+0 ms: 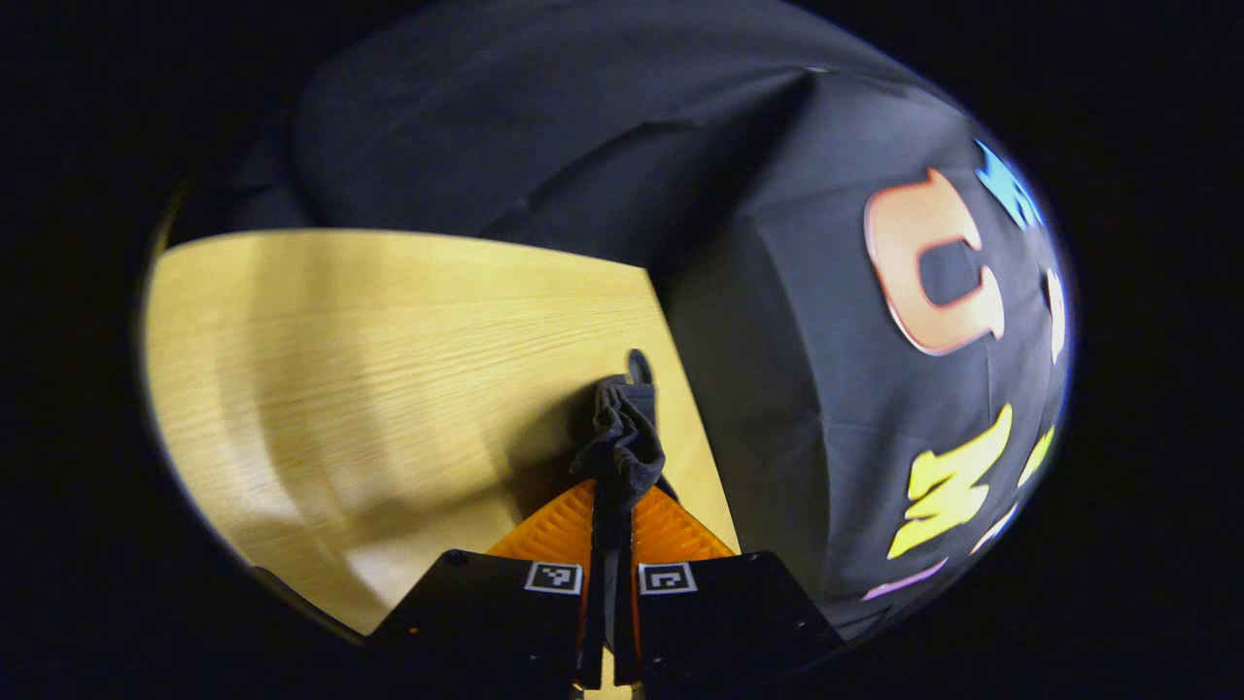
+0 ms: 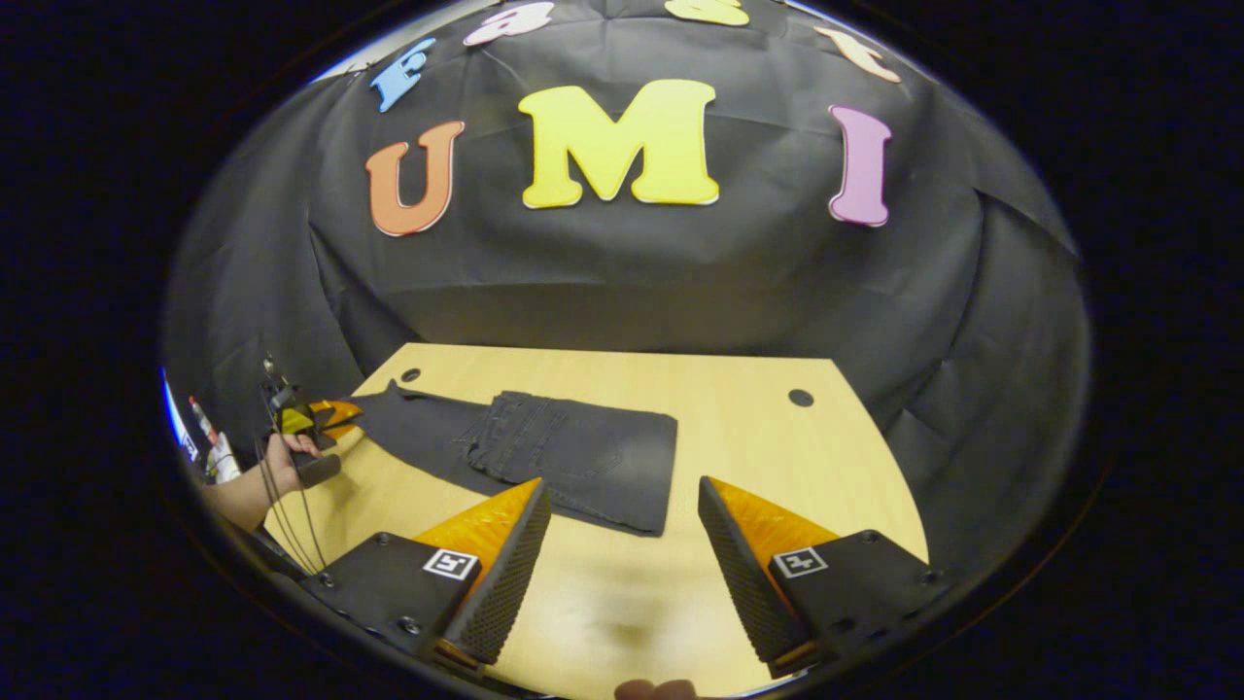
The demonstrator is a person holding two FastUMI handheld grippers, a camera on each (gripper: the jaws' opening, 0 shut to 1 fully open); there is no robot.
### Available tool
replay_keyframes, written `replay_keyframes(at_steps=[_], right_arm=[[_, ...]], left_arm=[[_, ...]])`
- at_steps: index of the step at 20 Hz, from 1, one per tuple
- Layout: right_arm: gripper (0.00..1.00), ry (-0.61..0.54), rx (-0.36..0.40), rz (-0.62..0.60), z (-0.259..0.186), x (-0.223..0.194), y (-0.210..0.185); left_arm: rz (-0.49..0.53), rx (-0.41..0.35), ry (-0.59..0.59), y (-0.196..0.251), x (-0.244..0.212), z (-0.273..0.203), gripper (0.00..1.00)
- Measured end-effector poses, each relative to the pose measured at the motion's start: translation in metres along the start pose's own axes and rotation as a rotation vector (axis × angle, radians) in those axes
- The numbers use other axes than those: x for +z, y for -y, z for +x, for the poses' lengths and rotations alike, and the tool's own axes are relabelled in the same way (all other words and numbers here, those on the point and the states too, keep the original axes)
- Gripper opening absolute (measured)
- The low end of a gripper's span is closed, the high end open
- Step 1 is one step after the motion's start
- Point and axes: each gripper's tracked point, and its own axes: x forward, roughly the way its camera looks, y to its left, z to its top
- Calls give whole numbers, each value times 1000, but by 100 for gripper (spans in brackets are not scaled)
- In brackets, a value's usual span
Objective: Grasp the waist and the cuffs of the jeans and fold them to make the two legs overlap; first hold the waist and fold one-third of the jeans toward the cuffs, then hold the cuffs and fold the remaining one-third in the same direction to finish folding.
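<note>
- Left gripper view: left gripper (image 1: 610, 506) clenched on a bunched end of the jeans (image 1: 622, 442), dark cloth sticking out just past the fingers, above the wooden surface (image 1: 340, 369).
- Right gripper view: right gripper (image 2: 622, 530) released, fingers spread wide; jeans (image 2: 544, 447) flat on the surface (image 2: 777, 437) just ahead, their far end pinched by the left gripper (image 2: 335, 416) in a hand (image 2: 282, 457).

The jeans (image 2: 544, 455) lie on the table (image 2: 777, 457), ahead of the right gripper (image 2: 622, 544).

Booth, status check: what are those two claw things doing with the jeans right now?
Left gripper shut on jeans' cuff end. Right gripper open, empty, above table. Jeans flat, waist third folded over. Nothing in the way.
</note>
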Motion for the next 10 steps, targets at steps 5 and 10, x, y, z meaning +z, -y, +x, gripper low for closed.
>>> replay_keyframes(at_steps=[5,10], right_arm=[[98,56,-52,10,-18,-3,27],[98,89,-80,56,-49,-11,56]], left_arm=[[371,-138,14,97,-17,-29,7],[685,-253,66,186,-70,-57,7]])
